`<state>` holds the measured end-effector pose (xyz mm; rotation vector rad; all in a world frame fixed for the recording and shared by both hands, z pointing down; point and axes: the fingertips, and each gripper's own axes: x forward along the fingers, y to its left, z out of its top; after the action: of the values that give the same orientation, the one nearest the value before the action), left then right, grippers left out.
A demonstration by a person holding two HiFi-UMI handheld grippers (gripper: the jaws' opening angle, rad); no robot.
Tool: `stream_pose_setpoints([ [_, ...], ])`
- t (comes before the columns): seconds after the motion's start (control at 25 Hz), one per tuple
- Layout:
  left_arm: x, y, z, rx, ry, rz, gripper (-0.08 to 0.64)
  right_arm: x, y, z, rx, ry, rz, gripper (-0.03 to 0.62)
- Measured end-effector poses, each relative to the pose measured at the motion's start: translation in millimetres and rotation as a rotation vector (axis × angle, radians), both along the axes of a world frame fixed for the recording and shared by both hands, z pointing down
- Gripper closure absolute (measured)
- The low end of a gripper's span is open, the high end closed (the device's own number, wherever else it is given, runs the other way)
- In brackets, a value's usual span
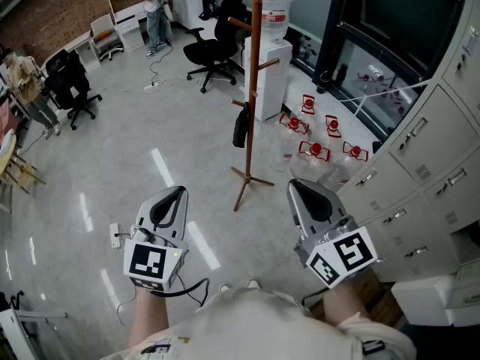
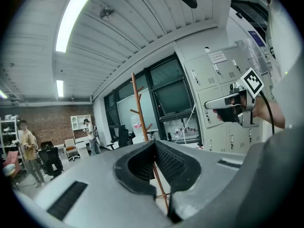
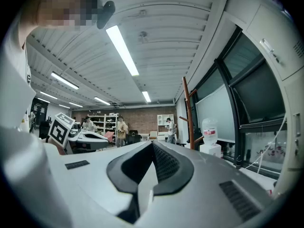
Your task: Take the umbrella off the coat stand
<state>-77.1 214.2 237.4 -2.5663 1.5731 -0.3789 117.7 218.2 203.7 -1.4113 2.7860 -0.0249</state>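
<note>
umbrella (image 1: 241, 126), black and folded, hangs from a low peg of the coat stand (image 1: 256, 81), ahead of both tongs and well apart from them.

the pale glossy floor (image 1: 150, 133) spreads out ahead of the tongs and to their left. grey lockers (image 1: 431, 163) run along just to the right of the right tongs. the coat stand, a brown wooden pole with slanting pegs and splayed feet, stands upright ahead, between the lines of the two tongs and a little nearer the right one. its feet are near the tip of the right tongs but do not touch it. beyond the stand, farther from the tongs, is a white water cooler (image 1: 268, 77) with a bottle on top. ahead and to the left of that are black office chairs (image 1: 214, 47). far ahead of the left tongs a person (image 1: 154, 10) stands by white shelves.

the left tongs (image 1: 178, 190) point forward toward the stand, jaws closed tip to tip with nothing between them. the right tongs (image 1: 294, 183) point the same way, jaws likewise pressed together and empty. the umbrella hangs on the side of the pole that faces the left tongs, its lower end clear of the floor. clear water jugs (image 1: 315, 153) with red caps sit on the floor ahead of the right tongs, between the stand's feet and the lockers.
</note>
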Motion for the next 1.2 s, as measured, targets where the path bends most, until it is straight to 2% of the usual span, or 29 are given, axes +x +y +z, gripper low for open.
stream_pose_setpoints([
  [0.2,10,0,-1,0.005,-0.004,-0.001,0.552,10,1,-8,0.028,-0.054,-0.009,0.585],
  [0.52,29,10,-7,-0.02,0.028,0.048,0.552,26,4,1,0.012,-0.042,0.002,0.585],
  [1.2,79,35,-6,0.022,-0.054,0.049,0.552,56,17,29,-0.023,-0.074,-0.042,0.584],
])
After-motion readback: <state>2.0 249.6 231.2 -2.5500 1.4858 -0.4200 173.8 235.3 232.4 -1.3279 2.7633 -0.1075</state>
